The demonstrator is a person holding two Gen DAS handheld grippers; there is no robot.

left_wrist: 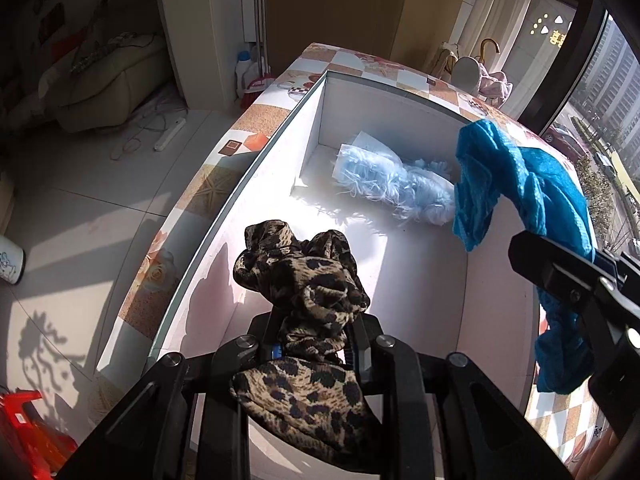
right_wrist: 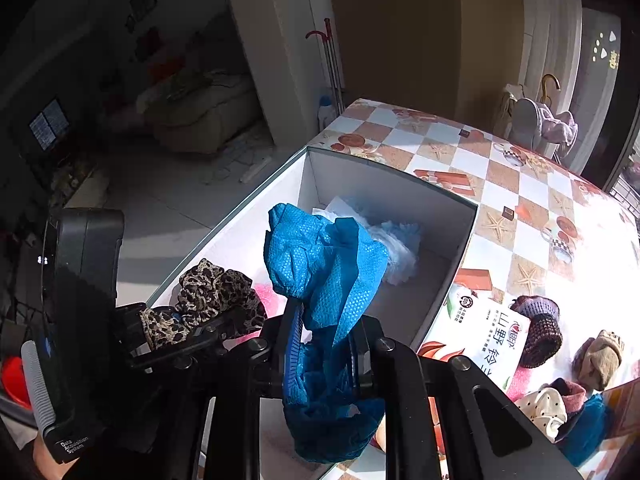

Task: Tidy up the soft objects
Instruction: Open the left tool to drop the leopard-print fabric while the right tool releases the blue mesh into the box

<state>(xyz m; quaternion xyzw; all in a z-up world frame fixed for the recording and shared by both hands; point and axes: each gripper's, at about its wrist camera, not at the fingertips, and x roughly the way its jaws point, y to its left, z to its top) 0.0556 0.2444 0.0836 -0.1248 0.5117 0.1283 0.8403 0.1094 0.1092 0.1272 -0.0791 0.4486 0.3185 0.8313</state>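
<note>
While both grippers hover above the white box [left_wrist: 280,168], each one carries a piece of cloth. The left gripper [left_wrist: 312,344] is clamped on a leopard-print fabric [left_wrist: 304,280], which bunches up above the fingers and spills back beneath them, held over the near end of the box. The right gripper [right_wrist: 324,344] is closed on a blue mesh cloth [right_wrist: 324,272]; it rises in a crumpled fold above the jaws and hangs down below them, over the box's right side. Inside the box, at the far end, lies a pale blue fluffy item [left_wrist: 392,188], resting on the floor of the box against the back wall. The box sits on a table covered with a checkered patterned cloth [right_wrist: 500,176]. On that cloth to the right of the box, a printed packet [right_wrist: 492,336] lies flat, with a dark knitted piece [right_wrist: 540,328] just beside it and a small heap of assorted soft items [right_wrist: 576,404] near the table's edge.
</note>
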